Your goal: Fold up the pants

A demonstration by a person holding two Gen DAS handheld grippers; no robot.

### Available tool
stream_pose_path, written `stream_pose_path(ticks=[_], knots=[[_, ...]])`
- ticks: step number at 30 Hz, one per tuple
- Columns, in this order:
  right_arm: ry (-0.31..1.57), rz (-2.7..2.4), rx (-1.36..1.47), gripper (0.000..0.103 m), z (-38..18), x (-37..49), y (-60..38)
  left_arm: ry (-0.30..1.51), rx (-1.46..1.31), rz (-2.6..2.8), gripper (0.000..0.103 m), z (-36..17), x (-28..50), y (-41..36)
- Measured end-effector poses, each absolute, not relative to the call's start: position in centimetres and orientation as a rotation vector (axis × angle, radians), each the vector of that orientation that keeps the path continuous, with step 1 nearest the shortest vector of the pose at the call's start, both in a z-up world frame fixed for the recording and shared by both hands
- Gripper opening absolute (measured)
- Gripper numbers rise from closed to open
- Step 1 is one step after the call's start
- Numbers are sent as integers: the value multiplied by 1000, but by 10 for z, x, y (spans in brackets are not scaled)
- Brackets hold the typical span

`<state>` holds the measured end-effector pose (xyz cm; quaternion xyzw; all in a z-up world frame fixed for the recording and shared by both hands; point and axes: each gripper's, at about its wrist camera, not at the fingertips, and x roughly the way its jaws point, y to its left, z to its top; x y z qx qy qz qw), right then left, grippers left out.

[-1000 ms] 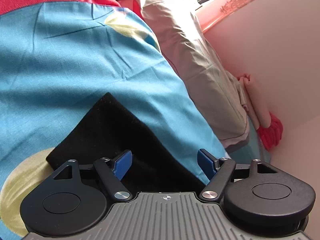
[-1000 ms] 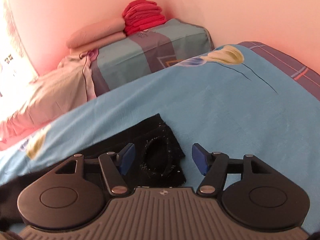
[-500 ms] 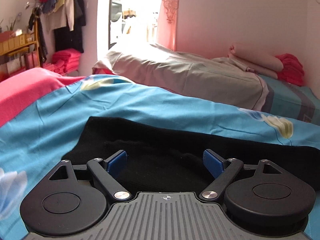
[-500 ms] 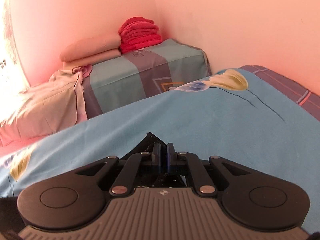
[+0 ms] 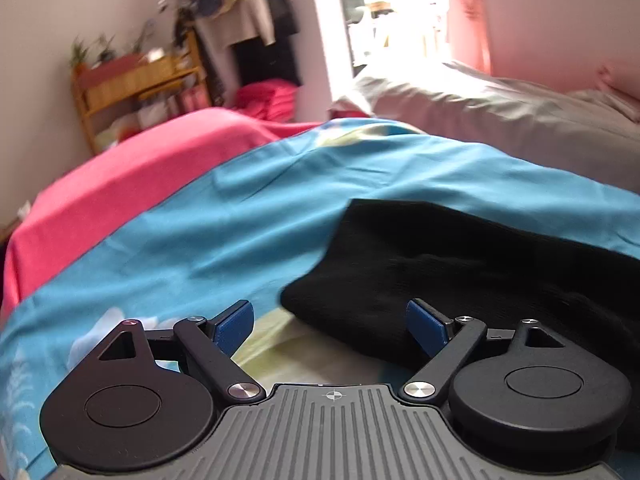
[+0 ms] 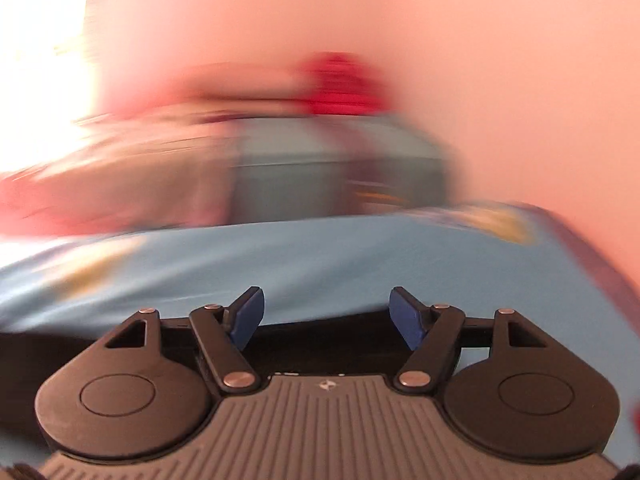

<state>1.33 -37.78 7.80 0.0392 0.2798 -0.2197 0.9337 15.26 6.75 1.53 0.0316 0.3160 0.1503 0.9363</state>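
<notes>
Though beside blue fingers [image 5: 426, 326], pants [image 5: 460, 264] ungripped.

Left claw [image 5: 330, 322]: black linkage, blue pads, silver screws.

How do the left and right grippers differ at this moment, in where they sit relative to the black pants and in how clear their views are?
The left gripper sits at the end of the black pants, whose corner lies between its fingers; the right gripper sits over a straight edge of the pants. The left wrist view is fairly sharp; the right wrist view is heavily motion-blurred. Both are open and grip nothing, over the blue bedsheet.
</notes>
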Motion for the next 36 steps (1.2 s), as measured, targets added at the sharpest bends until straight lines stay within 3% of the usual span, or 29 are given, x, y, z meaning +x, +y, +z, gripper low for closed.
stream_pose_path(ticks=[7,16,17,18,19,22,26,28,29,30,36], knots=[[594,192,-226,71,68,117,-155,742,-170,460,103,9,166,145],[578,384,-397,72,36,226,17,750,-302,454,103,8,159,169],[600,381,-418,67,23,234,21,755,-307,451,103,7,159,169],[632,377,-439,27,15,238,28,756,-307,449,103,7,160,169],[634,373,-459,6,12,236,33,754,-307,446,103,8,160,170],[474,377,-407,6,20,222,19,738,-315,438,103,10,157,169],[694,331,-292,24,4,261,3,753,-254,425,103,7,162,158],[650,317,-217,43,20,245,-16,765,-237,420,103,4,164,156],[626,311,-181,61,28,233,-28,762,-234,421,103,4,164,155],[598,296,-138,72,37,218,-43,756,-232,423,103,5,164,154],[587,271,140,79,57,132,-161,735,-166,389,103,16,163,137]])
